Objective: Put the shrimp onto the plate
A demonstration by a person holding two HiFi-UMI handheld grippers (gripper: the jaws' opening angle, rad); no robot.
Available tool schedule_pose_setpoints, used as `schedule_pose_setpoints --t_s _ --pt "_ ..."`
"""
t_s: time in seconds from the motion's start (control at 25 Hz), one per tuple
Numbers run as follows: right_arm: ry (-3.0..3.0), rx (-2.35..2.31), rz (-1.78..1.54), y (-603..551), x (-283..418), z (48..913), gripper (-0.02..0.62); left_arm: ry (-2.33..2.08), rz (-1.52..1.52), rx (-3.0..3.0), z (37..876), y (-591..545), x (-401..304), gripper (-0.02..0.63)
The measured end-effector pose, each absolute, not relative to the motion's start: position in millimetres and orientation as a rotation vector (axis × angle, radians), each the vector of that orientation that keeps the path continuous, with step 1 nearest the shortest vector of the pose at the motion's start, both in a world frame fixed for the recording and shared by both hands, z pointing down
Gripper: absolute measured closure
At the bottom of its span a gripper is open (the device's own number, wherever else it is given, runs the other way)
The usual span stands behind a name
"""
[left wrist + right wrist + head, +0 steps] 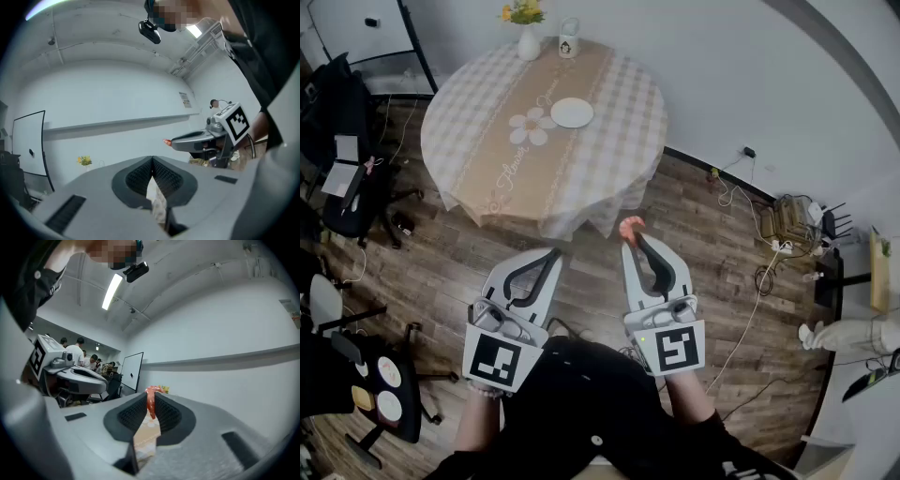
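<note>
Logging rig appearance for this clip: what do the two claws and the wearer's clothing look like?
Left claw and right claw are light grey shells with black ribbed pads, each bearing a black-and-white marker cube. The person wears black.

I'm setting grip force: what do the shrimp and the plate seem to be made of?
The orange-pink curled shrimp: probably soft moulded plastic, a toy, going by its even colour and ribbed body. The small round white plate: smooth and bright, so ceramic or melamine; too far away to tell which.

Orange-pink shrimp (632,225) pinched btw right gripper (634,241) jaws, tip poking out front; small round white plate (572,112) flat on checked table (469,131), well apart from it
</note>
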State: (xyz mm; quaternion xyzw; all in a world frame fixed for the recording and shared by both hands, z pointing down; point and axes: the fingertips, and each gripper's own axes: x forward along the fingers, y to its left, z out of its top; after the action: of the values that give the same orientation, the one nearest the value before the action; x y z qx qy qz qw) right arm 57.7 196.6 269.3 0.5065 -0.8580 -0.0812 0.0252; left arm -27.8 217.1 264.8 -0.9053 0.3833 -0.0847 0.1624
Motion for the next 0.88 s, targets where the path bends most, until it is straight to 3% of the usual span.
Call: schedule_pose_setpoints --t_s 0.88 --pt "-2.677 1.564 -0.275 215 88 265 0.555 1.120 -0.264 -2.563 260 234 0 0.604"
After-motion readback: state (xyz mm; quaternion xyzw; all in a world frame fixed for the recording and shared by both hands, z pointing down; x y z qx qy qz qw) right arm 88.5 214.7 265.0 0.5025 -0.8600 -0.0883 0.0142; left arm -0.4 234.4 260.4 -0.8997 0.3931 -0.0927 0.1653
